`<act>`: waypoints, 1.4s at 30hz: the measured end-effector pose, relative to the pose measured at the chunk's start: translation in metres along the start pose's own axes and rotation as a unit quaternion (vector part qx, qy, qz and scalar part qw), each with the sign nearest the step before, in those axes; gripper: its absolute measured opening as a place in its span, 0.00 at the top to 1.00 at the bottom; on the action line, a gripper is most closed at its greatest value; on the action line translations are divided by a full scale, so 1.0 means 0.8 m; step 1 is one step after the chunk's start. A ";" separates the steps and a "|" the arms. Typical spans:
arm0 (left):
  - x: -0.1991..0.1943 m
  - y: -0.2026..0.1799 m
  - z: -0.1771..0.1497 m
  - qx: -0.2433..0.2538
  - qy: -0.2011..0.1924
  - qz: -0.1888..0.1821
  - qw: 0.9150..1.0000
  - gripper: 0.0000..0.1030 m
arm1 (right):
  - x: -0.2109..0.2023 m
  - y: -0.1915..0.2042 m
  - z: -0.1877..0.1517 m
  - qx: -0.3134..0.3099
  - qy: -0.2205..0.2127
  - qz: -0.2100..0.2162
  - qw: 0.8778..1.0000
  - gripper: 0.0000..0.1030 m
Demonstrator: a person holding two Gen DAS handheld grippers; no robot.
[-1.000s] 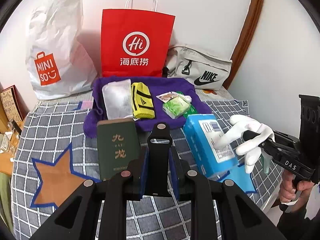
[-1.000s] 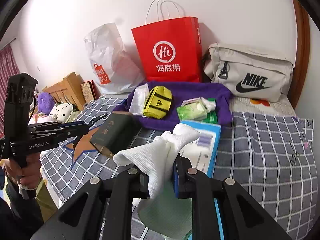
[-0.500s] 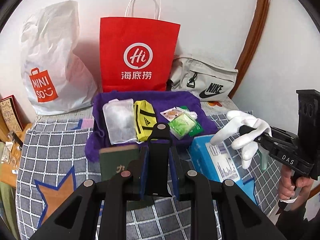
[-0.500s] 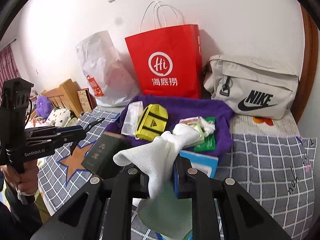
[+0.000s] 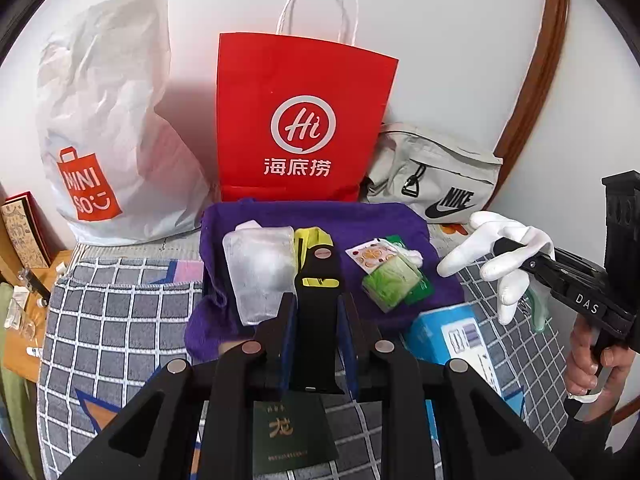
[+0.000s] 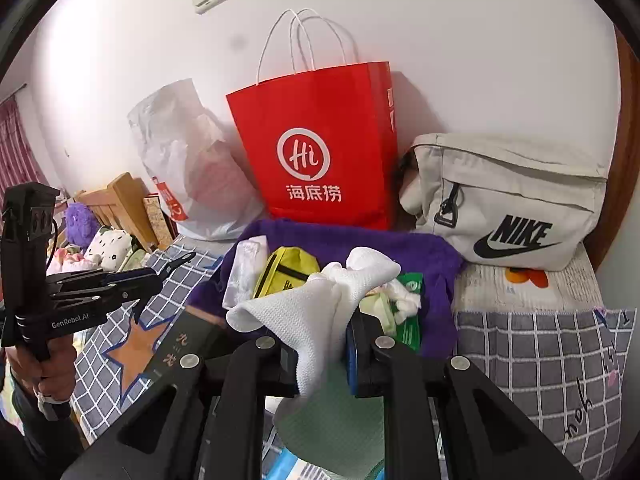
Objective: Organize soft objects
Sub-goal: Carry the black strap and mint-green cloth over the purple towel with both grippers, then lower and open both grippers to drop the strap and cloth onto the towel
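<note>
My right gripper [image 6: 320, 344] is shut on a white glove [image 6: 320, 300], held in the air over the bed; it also shows in the left wrist view [image 5: 496, 256]. My left gripper [image 5: 318, 276] is shut on a black strap-like piece [image 5: 318, 320] and also shows at the left of the right wrist view [image 6: 176, 262]. A purple towel [image 5: 360, 220] lies ahead with a clear plastic packet [image 5: 260, 272], a yellow pouch [image 6: 286, 276] and green wipe packs [image 5: 392, 280] on it.
A red paper bag [image 5: 300, 120], a white Miniso bag [image 5: 104, 140] and a grey Nike bag [image 6: 512, 204] stand against the wall. A dark green book [image 5: 292, 436] and a blue box [image 5: 452, 336] lie on the checked bedcover [image 5: 120, 320].
Both grippers have moved forward toward the purple towel and bags. The glove stays gripped in the right one, raised higher over the blue box.
</note>
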State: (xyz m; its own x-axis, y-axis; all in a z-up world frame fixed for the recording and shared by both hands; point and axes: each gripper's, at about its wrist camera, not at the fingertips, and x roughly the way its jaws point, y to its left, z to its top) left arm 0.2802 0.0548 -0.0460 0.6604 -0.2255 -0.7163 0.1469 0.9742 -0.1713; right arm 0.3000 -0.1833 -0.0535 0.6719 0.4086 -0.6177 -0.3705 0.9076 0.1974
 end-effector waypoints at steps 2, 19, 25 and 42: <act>0.005 0.001 0.006 0.001 0.001 0.000 1.000 0.81 | 0.009 -0.002 0.007 0.000 0.003 -0.001 1.000 0.84; 0.060 0.006 0.077 0.014 0.004 0.004 1.000 0.81 | 0.076 -0.025 0.068 0.003 0.020 -0.012 1.000 0.84; 0.100 0.022 0.072 -0.002 0.029 0.011 1.000 0.81 | 0.115 -0.038 0.056 0.010 0.044 -0.009 0.999 0.84; 0.146 0.045 0.056 -0.020 0.071 0.008 0.997 0.80 | 0.165 -0.059 0.039 0.015 0.085 -0.018 0.996 0.84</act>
State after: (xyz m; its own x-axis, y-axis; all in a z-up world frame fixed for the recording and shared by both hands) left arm 0.3956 0.0642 -0.1060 0.5501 -0.2122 -0.8077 0.1058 0.9771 -0.1846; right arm 0.4260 -0.1692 -0.1207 0.5659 0.3562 -0.7436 -0.3272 0.9248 0.1940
